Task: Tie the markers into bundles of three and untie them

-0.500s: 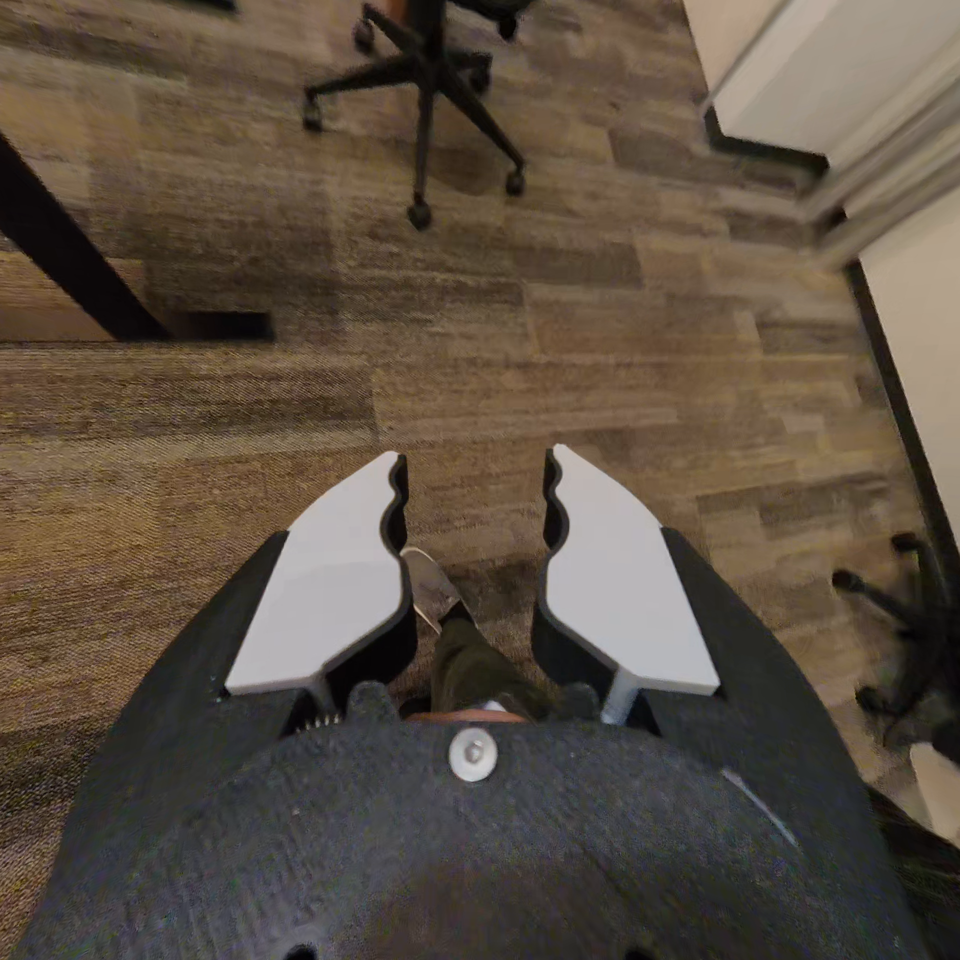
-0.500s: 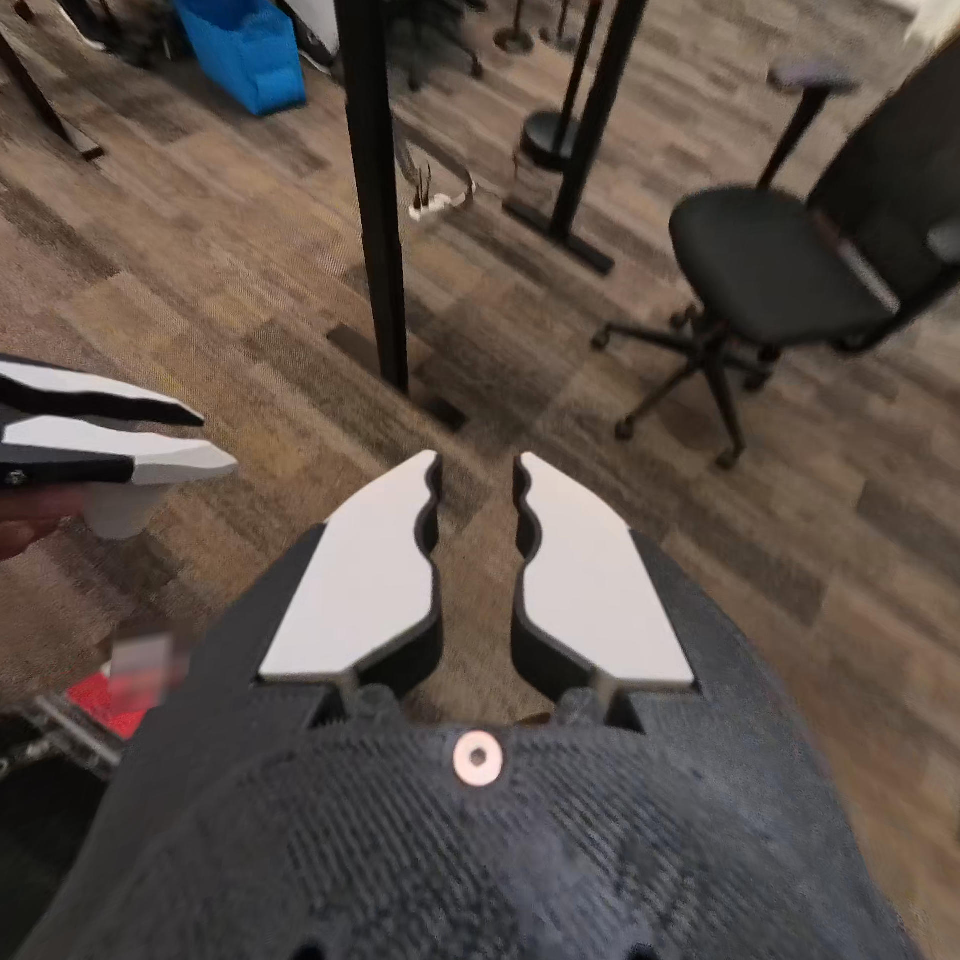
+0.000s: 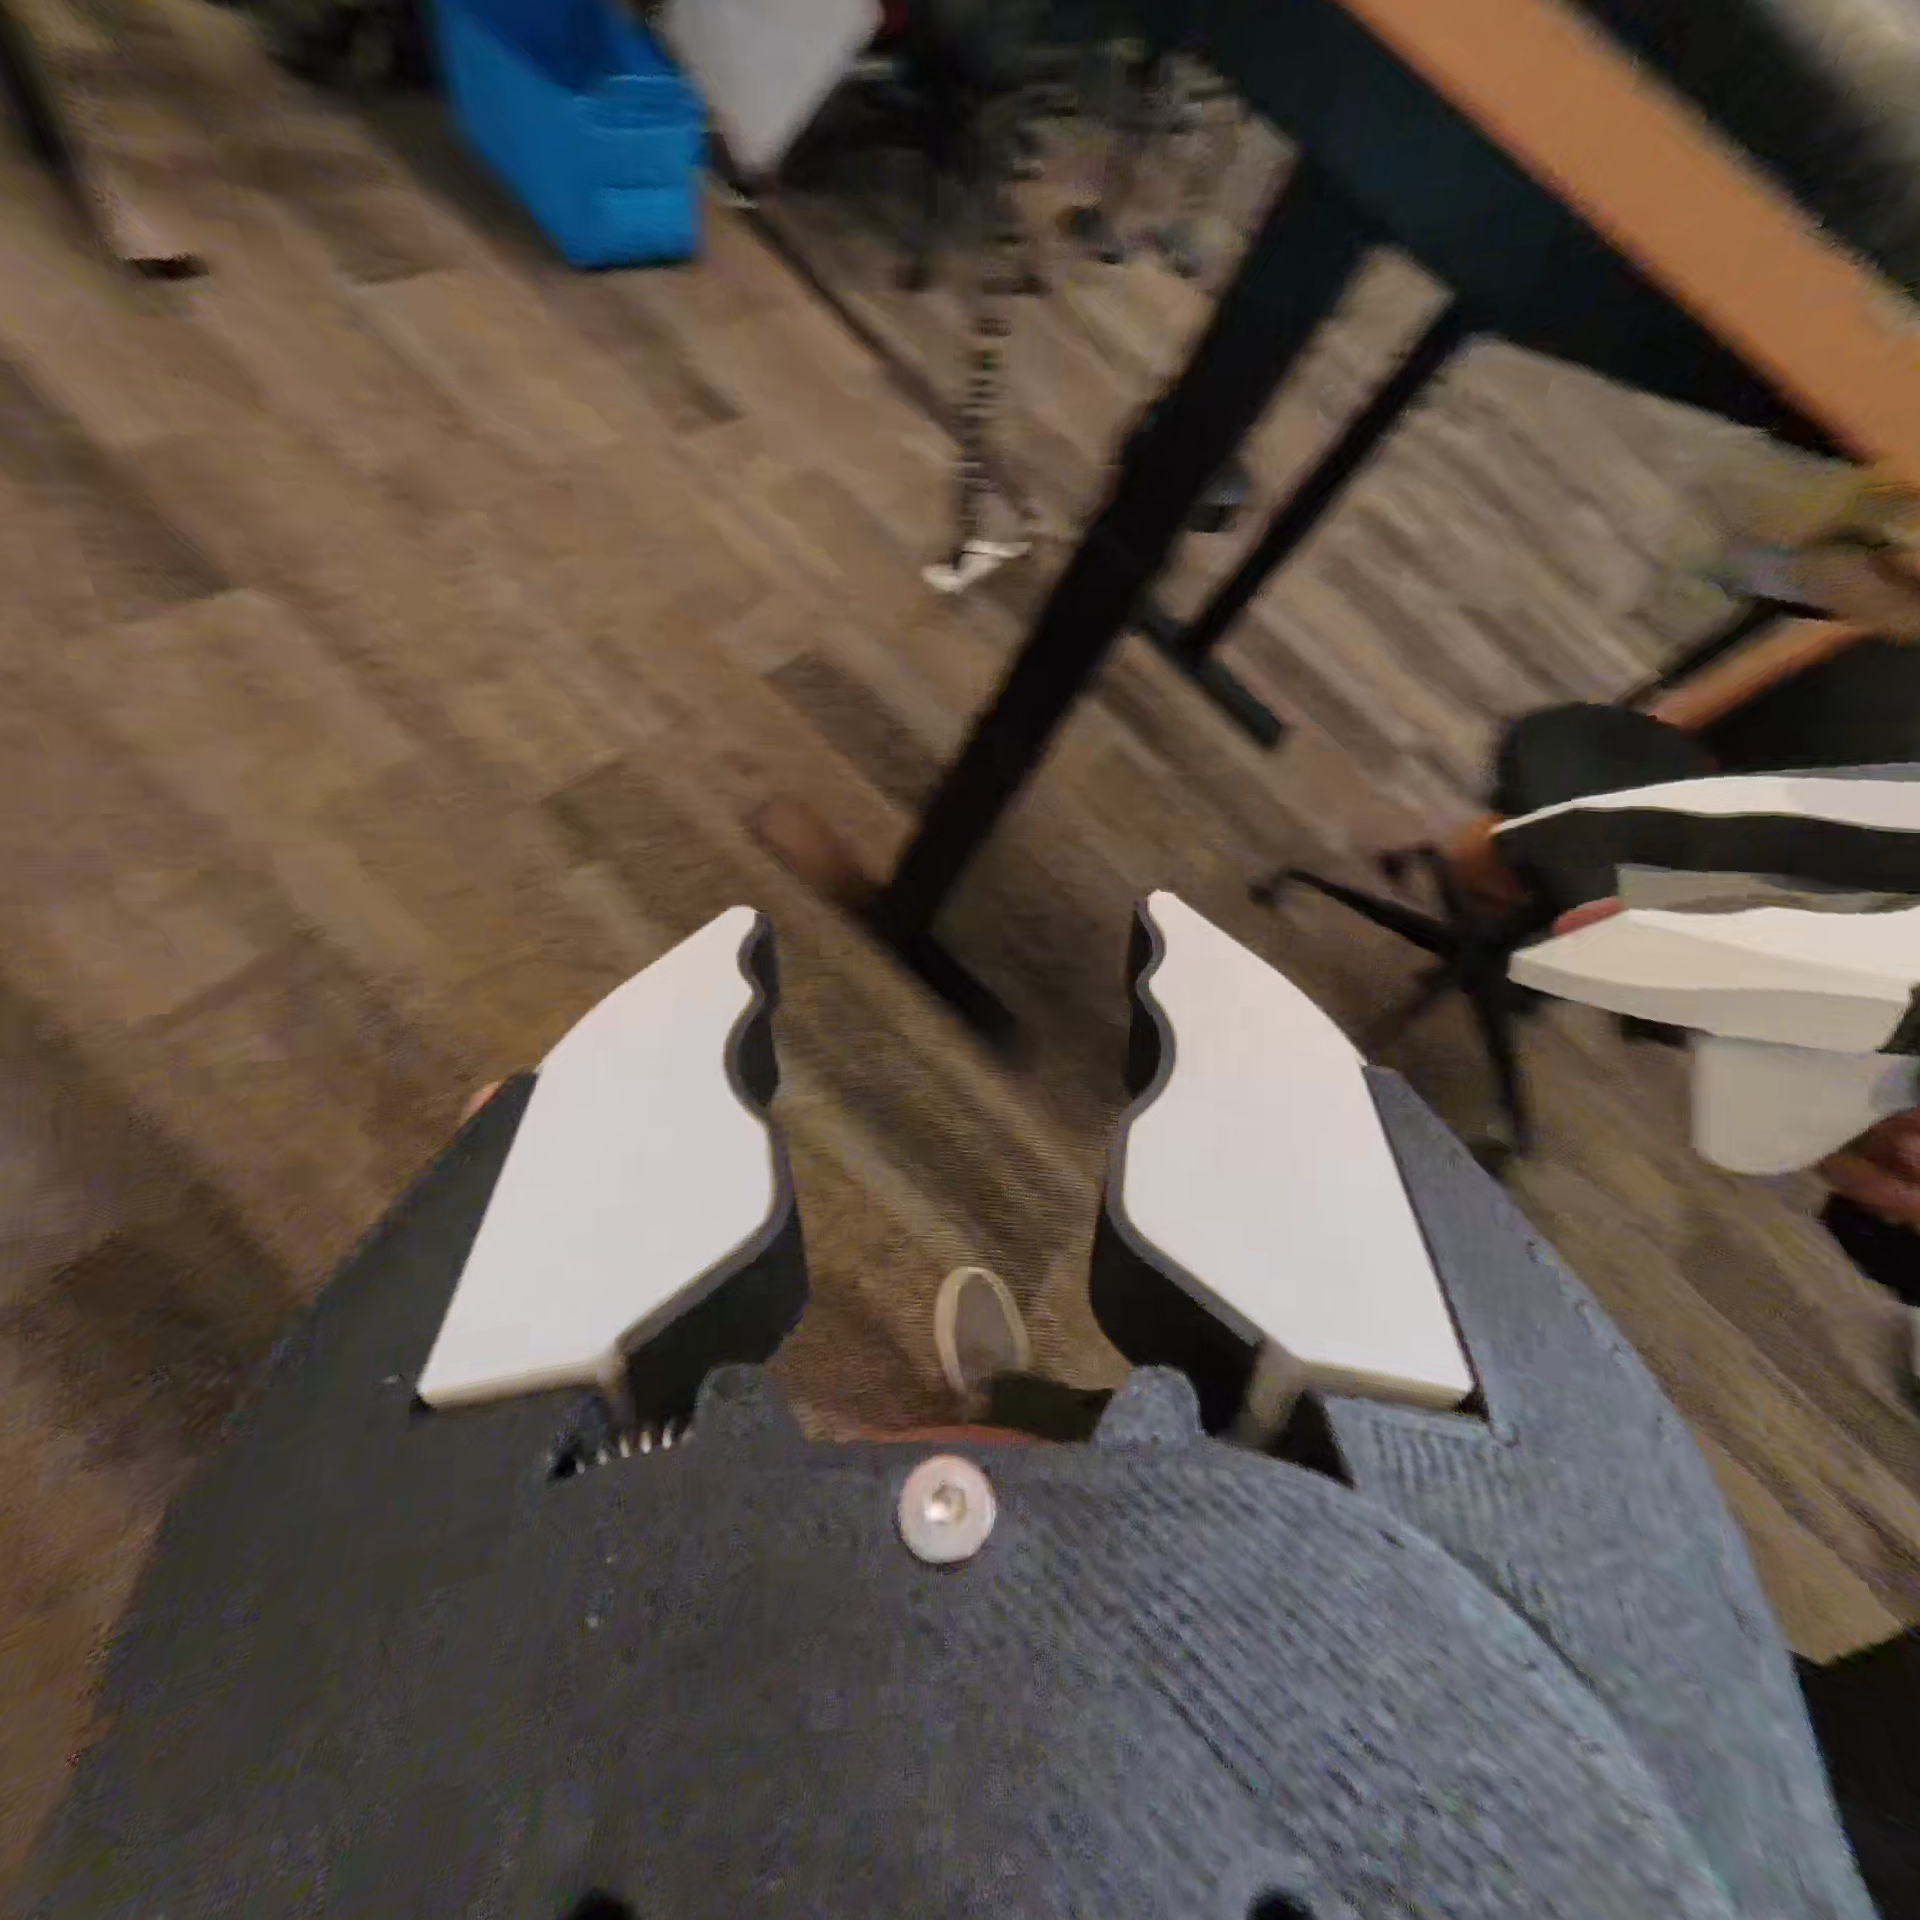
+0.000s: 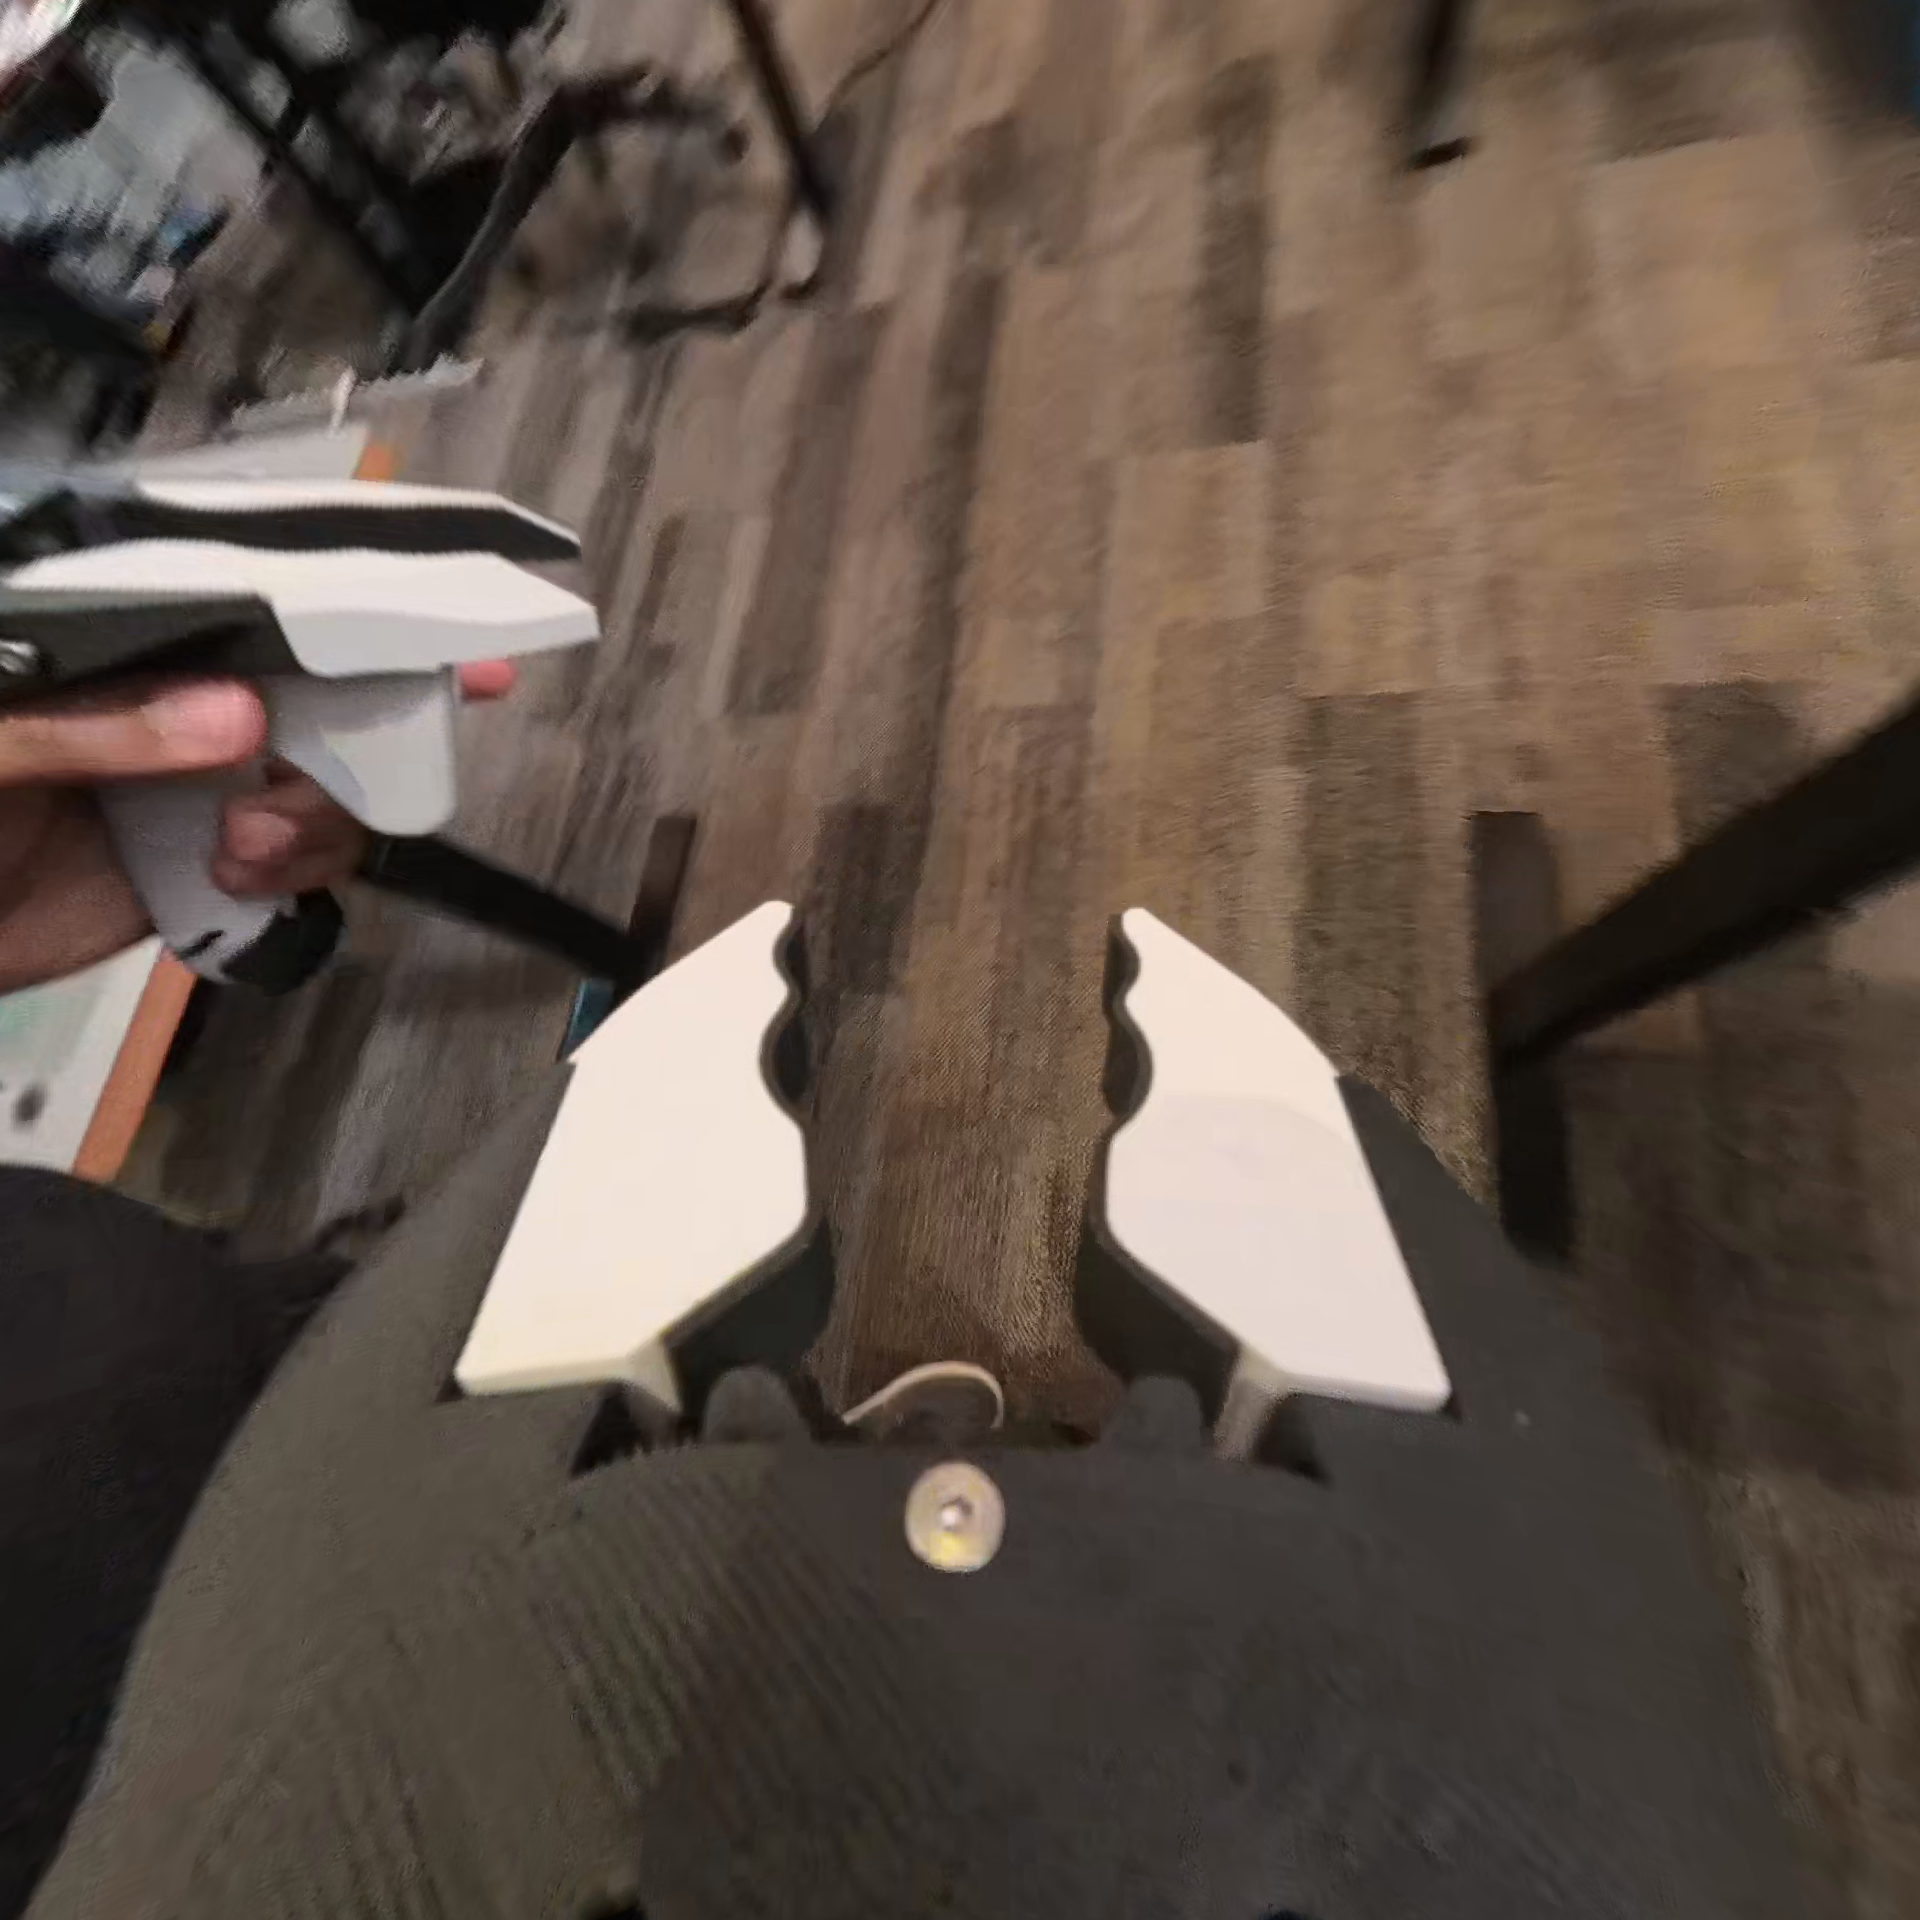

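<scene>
Left gripper (image 3: 951, 925): white fingers spread, nothing between them; brown patchwork carpet (image 3: 364, 675) beneath. Black table leg (image 3: 1081, 623) slants just beyond its tips, long axis running from near the right fingertip up toward an orange-edged tabletop (image 3: 1621, 197).

Right gripper (image 4: 956, 925): fingers spread, empty, above the carpet; black leg (image 4: 1704, 925) to its right.

Left view only: blue bin (image 3: 582, 135), office chair (image 3: 1455, 914), both blurred. Right view only: a hand (image 4: 125, 810) gripping the left gripper's handle.

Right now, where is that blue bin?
In the left wrist view, the blue bin sits on the carpet at upper left, left of the black desk leg.
</scene>
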Demonstrator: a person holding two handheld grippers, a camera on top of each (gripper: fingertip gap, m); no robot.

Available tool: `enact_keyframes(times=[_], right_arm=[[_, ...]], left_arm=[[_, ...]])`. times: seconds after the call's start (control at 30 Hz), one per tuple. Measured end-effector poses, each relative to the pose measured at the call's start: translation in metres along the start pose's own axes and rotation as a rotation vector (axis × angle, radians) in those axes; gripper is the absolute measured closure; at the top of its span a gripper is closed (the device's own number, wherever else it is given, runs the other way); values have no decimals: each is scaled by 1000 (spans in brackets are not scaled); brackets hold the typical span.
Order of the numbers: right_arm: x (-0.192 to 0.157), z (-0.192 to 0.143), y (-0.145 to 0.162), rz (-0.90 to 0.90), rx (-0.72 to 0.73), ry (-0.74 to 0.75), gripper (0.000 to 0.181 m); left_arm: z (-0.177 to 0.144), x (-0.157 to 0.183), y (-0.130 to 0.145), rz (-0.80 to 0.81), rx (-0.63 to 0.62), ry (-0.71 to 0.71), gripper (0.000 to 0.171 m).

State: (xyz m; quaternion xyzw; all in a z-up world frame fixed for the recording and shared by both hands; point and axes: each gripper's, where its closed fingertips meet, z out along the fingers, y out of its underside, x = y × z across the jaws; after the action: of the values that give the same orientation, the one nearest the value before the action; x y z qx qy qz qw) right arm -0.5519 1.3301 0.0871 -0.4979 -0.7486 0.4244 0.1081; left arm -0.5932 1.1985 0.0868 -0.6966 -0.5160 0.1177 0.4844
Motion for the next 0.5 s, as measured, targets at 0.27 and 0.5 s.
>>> enact_keyframes(times=[0.27,0.5], right_arm=[[-7,138,-38,-320,-239,-373,123],[-59,301,-141,-431,-279,-560,126]], left_arm=[[-37,-144,-48,-44,100,-530,111],[-14,-294,-53,-287,149,-636,110]])
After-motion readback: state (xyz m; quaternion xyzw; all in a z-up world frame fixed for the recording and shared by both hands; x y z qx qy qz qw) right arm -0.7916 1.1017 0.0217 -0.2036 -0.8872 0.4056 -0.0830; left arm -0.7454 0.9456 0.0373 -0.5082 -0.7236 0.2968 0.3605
